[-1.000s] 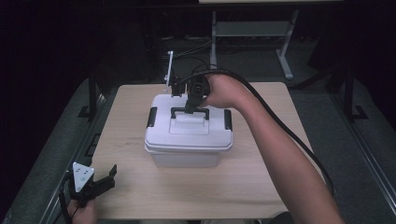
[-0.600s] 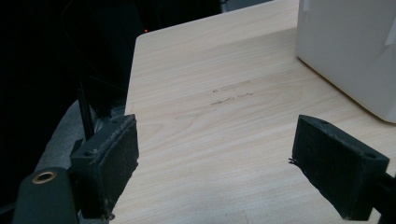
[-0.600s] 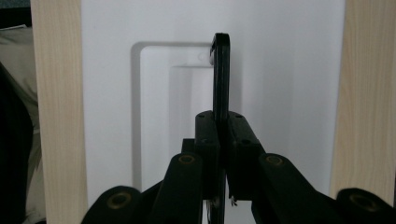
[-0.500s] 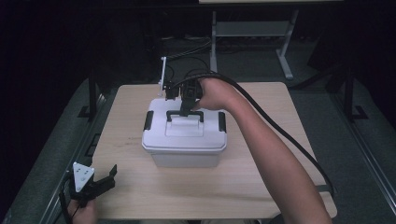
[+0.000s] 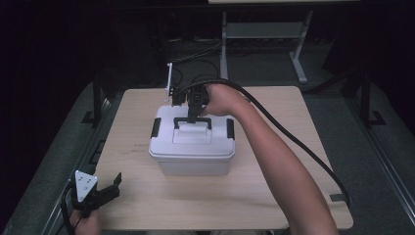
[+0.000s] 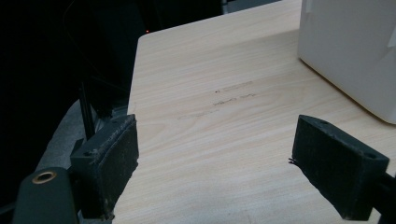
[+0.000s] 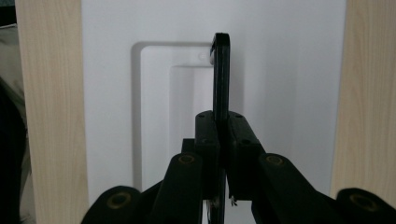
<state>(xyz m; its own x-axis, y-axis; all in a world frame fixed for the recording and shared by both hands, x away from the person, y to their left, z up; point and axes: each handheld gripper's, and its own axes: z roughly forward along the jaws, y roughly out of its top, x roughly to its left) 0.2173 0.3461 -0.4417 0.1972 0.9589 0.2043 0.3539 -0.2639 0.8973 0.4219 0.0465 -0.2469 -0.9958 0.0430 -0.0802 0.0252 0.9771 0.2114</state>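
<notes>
A white lidded box (image 5: pixel 192 147) stands in the middle of the wooden table (image 5: pixel 274 176), with a black latch on each short side. Its black handle (image 5: pixel 192 120) stands upright over the lid. My right gripper (image 5: pixel 195 113) reaches down from the far side and is shut on that handle. In the right gripper view the thin black handle (image 7: pixel 221 74) runs up from between the pressed pads of my right gripper (image 7: pixel 223 135), over the white lid (image 7: pixel 289 93). My left gripper (image 5: pixel 108 188) hovers open at the table's near left corner, its pads (image 6: pixel 109 158) wide apart with nothing between them.
A thick black cable (image 5: pixel 293 142) trails from the right gripper over the forearm to the table's right edge. A white corner of the box (image 6: pixel 355 51) sits ahead and right of the left gripper. Dark floor and a desk frame (image 5: pixel 259 34) lie beyond the table.
The right gripper has sunk a little with the handle in it, and the box has shifted slightly toward the near side. The left gripper has stayed in place.
</notes>
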